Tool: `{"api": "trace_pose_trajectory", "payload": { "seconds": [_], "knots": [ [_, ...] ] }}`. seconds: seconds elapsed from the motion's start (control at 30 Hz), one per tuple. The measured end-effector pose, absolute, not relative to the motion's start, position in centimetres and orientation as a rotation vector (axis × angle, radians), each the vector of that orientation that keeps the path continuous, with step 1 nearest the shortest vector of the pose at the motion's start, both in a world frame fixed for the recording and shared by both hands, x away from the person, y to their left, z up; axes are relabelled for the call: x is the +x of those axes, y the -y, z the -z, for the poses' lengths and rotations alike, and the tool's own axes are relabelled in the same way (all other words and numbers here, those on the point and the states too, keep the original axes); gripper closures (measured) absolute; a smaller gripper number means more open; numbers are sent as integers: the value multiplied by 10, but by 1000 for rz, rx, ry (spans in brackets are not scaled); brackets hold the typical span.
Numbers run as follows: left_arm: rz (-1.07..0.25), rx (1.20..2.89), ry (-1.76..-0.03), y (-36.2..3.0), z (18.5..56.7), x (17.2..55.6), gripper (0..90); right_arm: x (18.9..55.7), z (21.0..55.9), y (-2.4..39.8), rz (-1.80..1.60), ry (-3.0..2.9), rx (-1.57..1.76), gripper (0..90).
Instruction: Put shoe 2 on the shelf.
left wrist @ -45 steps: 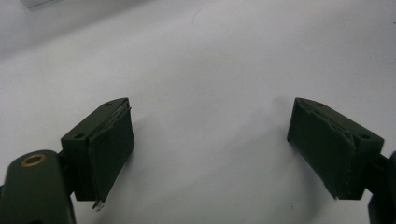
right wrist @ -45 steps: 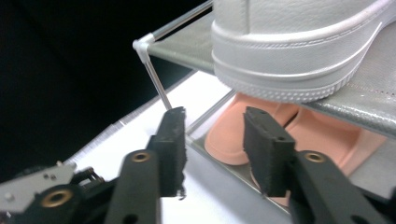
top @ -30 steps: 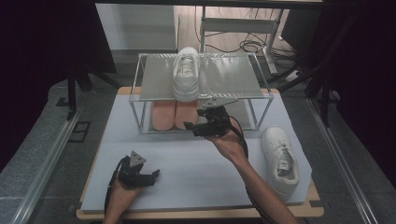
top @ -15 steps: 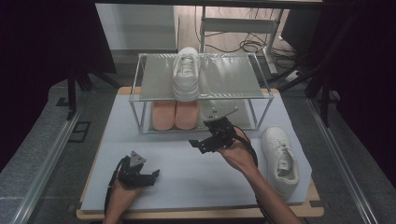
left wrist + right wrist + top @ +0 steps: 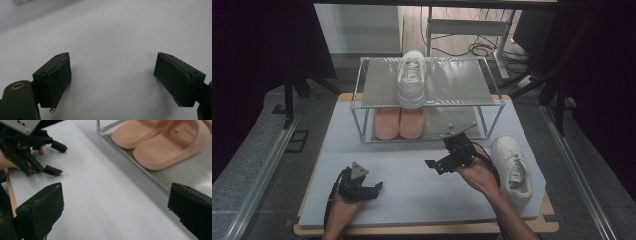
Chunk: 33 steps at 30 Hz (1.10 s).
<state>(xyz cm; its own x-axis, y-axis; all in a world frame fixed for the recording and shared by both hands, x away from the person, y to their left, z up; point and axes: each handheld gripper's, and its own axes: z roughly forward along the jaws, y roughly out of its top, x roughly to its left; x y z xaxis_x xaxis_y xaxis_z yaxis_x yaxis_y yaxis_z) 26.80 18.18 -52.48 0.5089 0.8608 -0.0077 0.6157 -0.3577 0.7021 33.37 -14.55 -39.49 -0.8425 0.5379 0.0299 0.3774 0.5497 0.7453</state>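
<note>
On the clear rack's [image 5: 452,82] top shelf stands one white sneaker [image 5: 411,80]. A pair of pink slippers [image 5: 399,122] [image 5: 162,142] sits on its lower shelf. A second white sneaker [image 5: 512,165] lies on the mat at the right. My right gripper [image 5: 438,152] [image 5: 115,212] hovers in front of the rack, left of that sneaker. Its jaws have just been opening and now stand wide apart with nothing between them. My left gripper [image 5: 374,189] [image 5: 112,80] [image 5: 57,158] rests low over the mat at the front left, open and empty.
A pale mat [image 5: 412,175] [image 5: 112,37] covers the wooden board. Dark stands and cables lie beyond the rack. A metal rail [image 5: 257,175] runs along the left of the table.
My right gripper has pulled back from the rack's lower shelf toward the person and to the right, dropping slightly, and its jaws have spread. The left gripper has stayed put.
</note>
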Motion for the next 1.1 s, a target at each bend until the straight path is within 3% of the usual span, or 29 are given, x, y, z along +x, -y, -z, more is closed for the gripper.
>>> {"api": "trace_pose_trajectory", "payload": {
  "seconds": [0.2,0.63,0.83,0.97,1.07,1.1],
  "knots": [
    [-486,2099,-1201,-182,525,268,144,327,398,163,-1129,-2559,830,58],
    [-486,2100,-1201,-182,525,268,144,314,397,184,-1070,-2567,883,83],
    [-485,2099,-1201,-182,525,268,144,309,399,195,-1043,-2544,929,145],
    [-485,2098,-1202,-182,525,268,144,306,400,207,-1041,-2529,968,283],
    [-486,2099,-1201,-182,525,268,144,305,400,212,-1041,-2519,979,332],
    [-486,2098,-1201,-182,525,268,144,303,400,219,-1035,-2497,991,401]
  ]
}}
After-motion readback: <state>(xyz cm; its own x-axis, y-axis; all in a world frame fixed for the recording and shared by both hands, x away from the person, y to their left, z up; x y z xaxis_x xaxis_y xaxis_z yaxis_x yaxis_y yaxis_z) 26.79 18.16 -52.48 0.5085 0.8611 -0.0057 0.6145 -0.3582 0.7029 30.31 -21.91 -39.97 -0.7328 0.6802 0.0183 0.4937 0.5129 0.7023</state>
